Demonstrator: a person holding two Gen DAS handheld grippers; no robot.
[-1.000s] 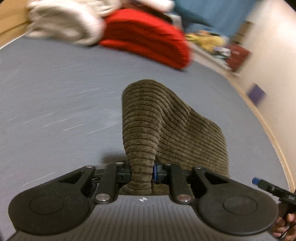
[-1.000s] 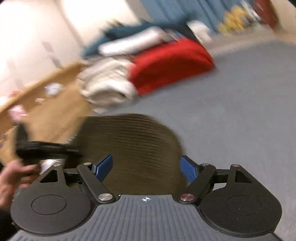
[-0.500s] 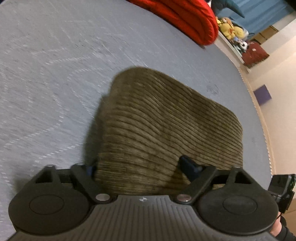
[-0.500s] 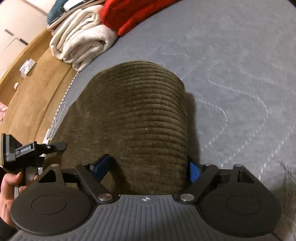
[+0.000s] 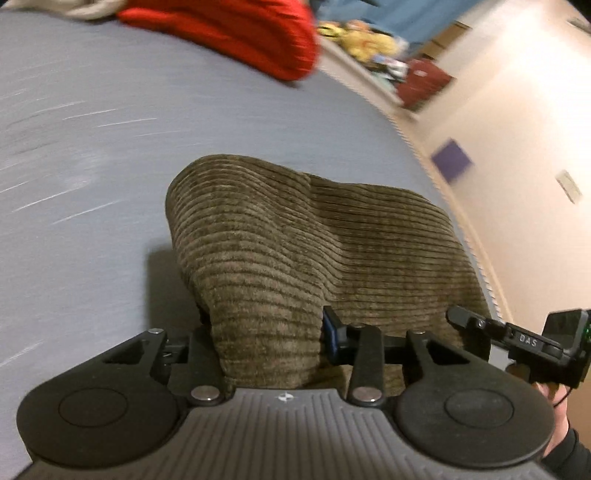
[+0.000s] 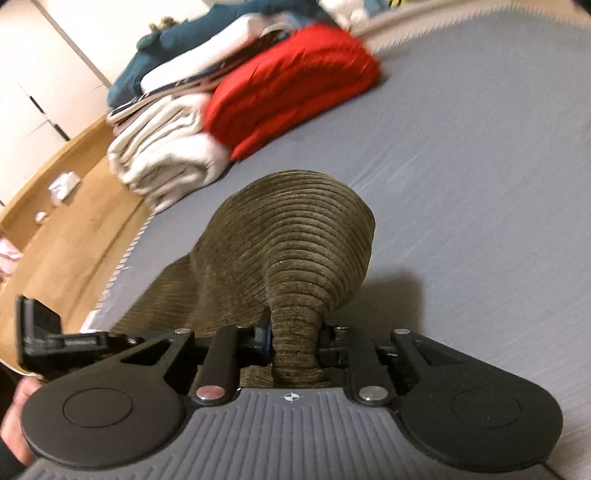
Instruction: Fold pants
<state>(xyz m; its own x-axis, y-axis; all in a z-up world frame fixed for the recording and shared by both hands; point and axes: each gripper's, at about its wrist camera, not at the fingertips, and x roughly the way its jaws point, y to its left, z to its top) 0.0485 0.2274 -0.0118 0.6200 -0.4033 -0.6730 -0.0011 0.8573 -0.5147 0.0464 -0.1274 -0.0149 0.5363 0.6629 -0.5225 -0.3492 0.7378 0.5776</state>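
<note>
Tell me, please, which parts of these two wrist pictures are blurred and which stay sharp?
Left wrist view: the grey bedcover and red blanket are streaked with motion blur; the corduroy pants look sharp. Right wrist view: the folded pile and cover are smeared, the pants' ribs crisp, a dark shadow under them; fisheye bends the bed edge.

The olive-brown corduroy pants (image 5: 295, 258) bunch into a ribbed hump just ahead of the left gripper (image 5: 266, 339), a fold pinched between its closing jaws. Another gathered fold is squeezed in the closing right gripper (image 6: 295, 343), cloth spreading leftward.
</note>
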